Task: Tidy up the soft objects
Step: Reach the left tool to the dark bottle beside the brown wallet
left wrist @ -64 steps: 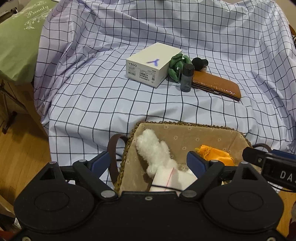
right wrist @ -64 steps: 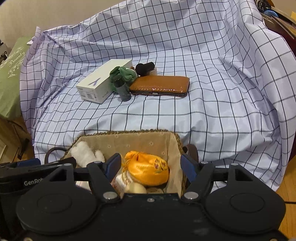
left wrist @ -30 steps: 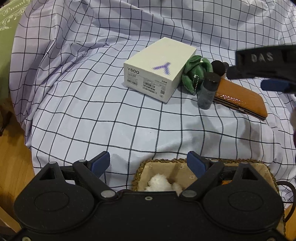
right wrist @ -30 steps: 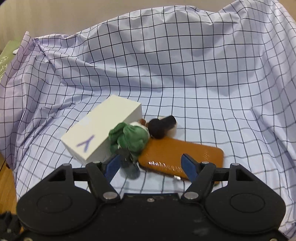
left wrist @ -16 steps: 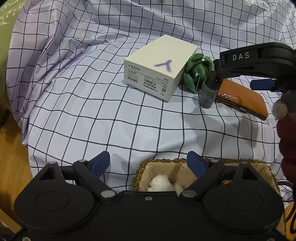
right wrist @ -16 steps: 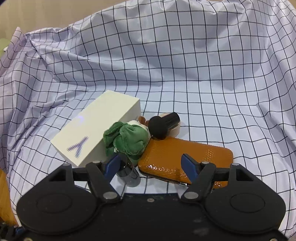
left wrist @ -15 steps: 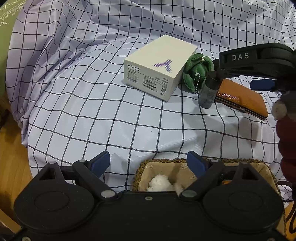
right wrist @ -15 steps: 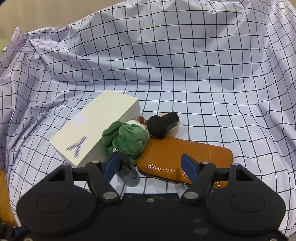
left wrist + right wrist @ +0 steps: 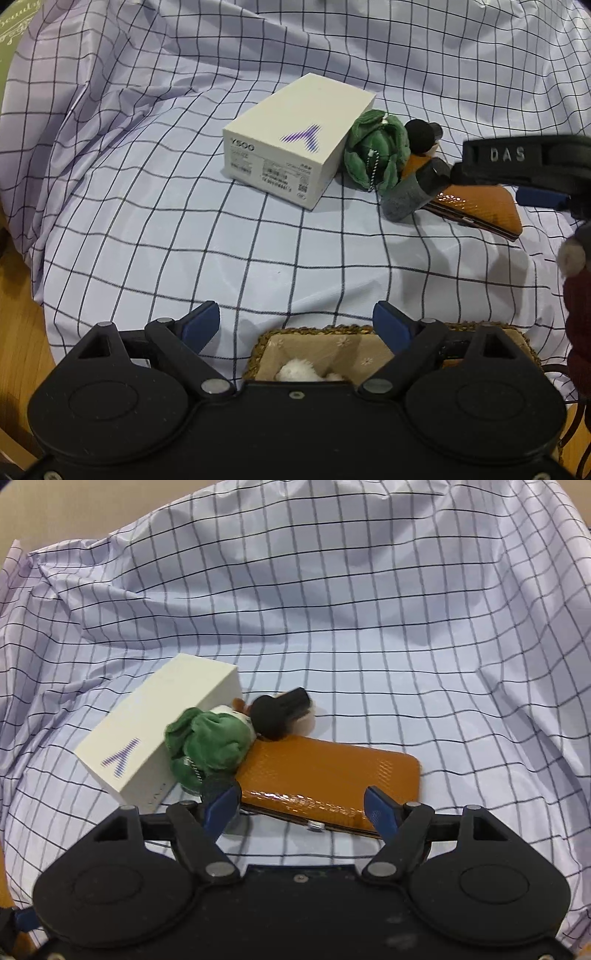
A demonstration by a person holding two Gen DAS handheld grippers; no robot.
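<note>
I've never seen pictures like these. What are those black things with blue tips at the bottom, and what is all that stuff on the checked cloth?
Those are two hand-held grabbers a person carries, each with a camera looking along its blue fingers. One picture comes from the left gripper, the other from the right gripper. On the checked cloth lie a white box, a green plush toy, a small grey bottle and an orange wallet. Near the left gripper sits a woven basket with something white and fluffy inside. Neither gripper holds anything; the right one's jaws are opening by the wallet and bottle.
</note>
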